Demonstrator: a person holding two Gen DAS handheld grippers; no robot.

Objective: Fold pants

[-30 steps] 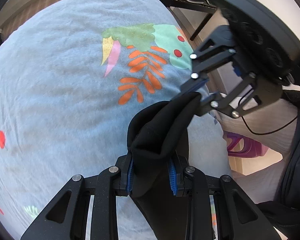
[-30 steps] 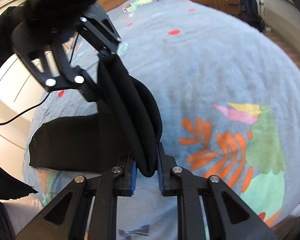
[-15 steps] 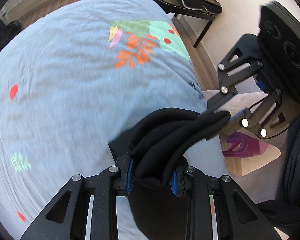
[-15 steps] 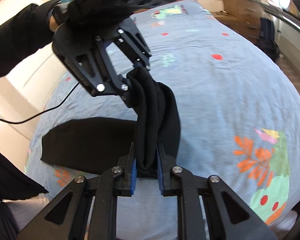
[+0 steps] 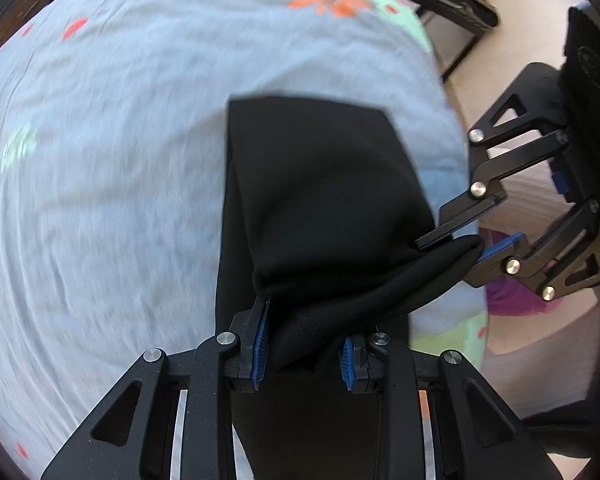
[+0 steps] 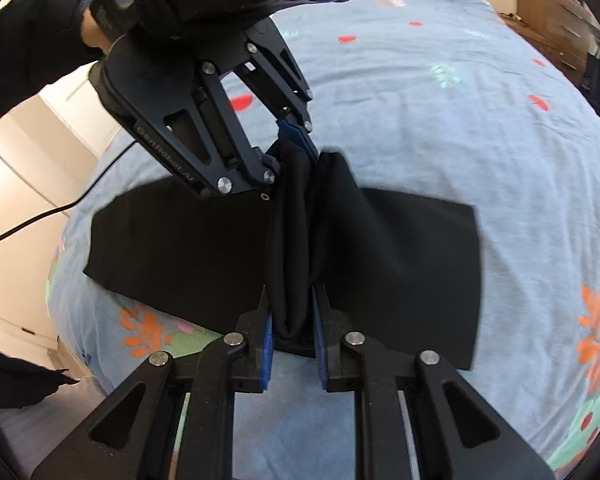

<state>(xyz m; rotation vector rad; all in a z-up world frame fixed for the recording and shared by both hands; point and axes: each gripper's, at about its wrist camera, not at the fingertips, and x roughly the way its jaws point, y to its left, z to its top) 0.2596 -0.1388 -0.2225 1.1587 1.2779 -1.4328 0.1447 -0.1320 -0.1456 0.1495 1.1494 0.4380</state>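
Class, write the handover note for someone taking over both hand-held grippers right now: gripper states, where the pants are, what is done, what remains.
Left hand-held gripper: shut on the pants.
Right hand-held gripper: shut on the same raised fold.
Pants: black, spread across the blue bedspread, flat on both sides of the lifted ridge.
Done: both ends of the fold line gripped and lifted.
Left: probably carry the ridge across, lay one half over the other, release, smooth.

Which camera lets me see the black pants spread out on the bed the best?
The right wrist view. There the black pants lie wide across the blue bedspread, with both ends in sight. The left wrist view shows them end-on, running away from the camera, partly bunched in the left tool and right tool.
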